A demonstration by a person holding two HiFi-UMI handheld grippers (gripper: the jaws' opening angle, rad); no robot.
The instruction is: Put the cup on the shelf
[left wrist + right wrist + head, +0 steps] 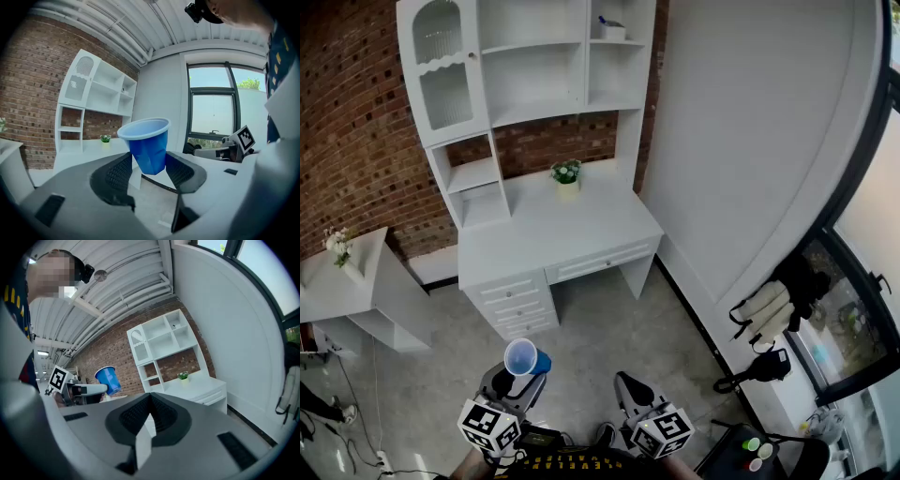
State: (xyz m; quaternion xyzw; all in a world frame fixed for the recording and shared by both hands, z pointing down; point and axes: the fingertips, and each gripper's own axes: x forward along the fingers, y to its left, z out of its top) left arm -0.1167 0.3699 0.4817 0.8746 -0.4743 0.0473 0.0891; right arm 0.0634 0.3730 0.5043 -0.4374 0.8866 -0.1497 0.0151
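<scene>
A blue plastic cup (147, 145) stands upright and a little tilted between the pads of my left gripper (149, 168), which is shut on its lower sides. From the head view, the cup (525, 357) shows its open mouth above the left gripper (517, 377), low over the grey floor. My right gripper (626, 386) hangs beside it, its jaws shut (150, 398) with nothing in them. The white shelf unit (534, 75) rises over a white desk (581, 230) against the brick wall, well ahead of both grippers. The cup (107, 379) also shows in the right gripper view, left of the shelf unit (164, 345).
A small potted plant (567, 174) sits on the desk's back edge, and a small box (612, 29) on the top right shelf. A low white side table (366, 291) stands at left. Bags (773, 305) lie by the window at right; a curved white wall runs along the right.
</scene>
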